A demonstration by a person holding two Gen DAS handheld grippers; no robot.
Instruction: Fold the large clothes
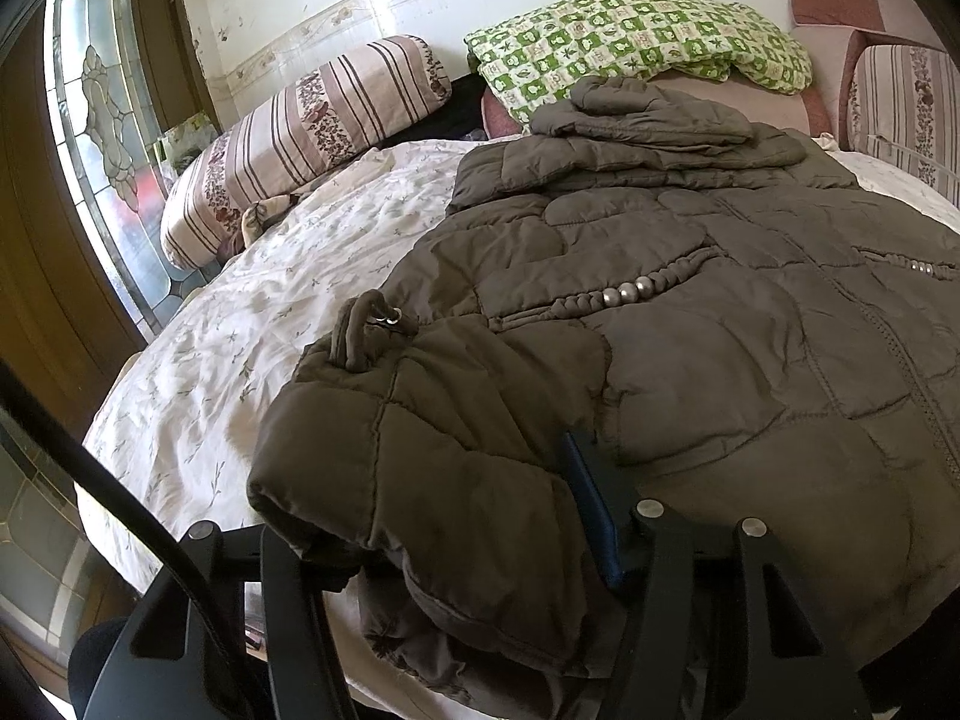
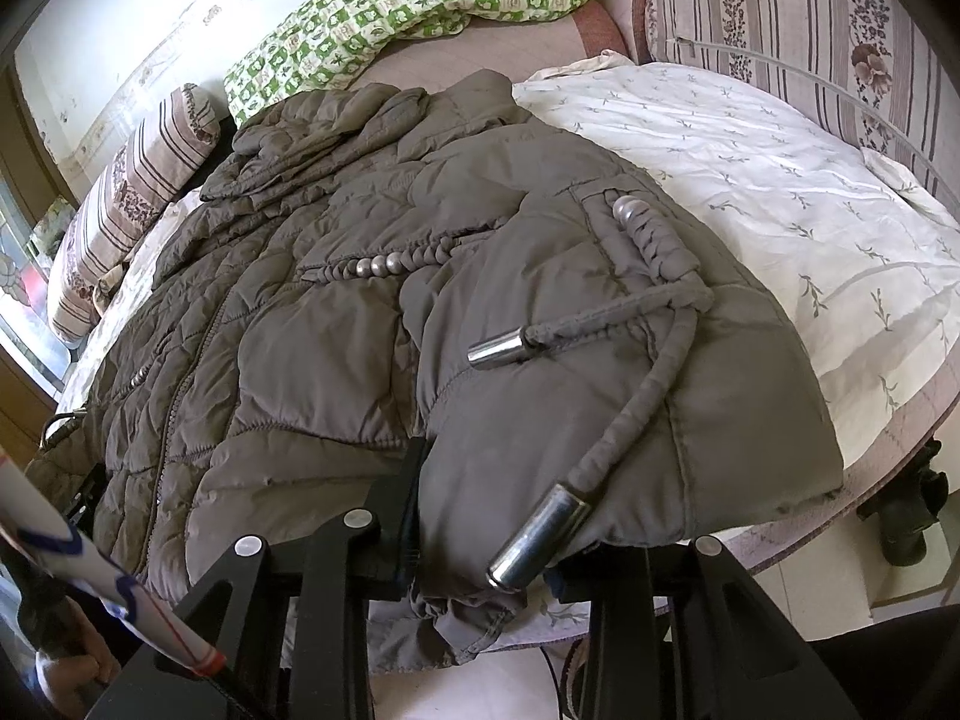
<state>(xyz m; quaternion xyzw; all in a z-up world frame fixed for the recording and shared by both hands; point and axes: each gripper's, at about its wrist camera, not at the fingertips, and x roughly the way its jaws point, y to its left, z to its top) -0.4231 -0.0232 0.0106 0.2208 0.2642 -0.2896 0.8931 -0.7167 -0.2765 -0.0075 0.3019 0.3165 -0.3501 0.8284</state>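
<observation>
The padded jacket (image 1: 690, 324) lies spread across the bed (image 1: 198, 372), its hem at the near edge, its collar toward the pillows. The left tongs (image 1: 456, 546) straddle the bunched hem corner on their side; the fabric sits between the fingers, but one finger is hidden under it, so I cannot tell whether the grip has bitten. The right tongs (image 2: 480, 516) look clamped on the other hem corner — cloth is gathered tight between the fingers.

Risks, as I judge them: the shell is smooth and slick, the filling thick and springy, so a shallow pinch may slide off when lifted, and one corner would drop. The two cords (image 2: 624, 414) with heavy metal tips (image 2: 534, 540) lie loose on top near the right tongs — they could swing, snag a finger or end up inside the fold. The quilted bulk will resist a sharp crease.
</observation>
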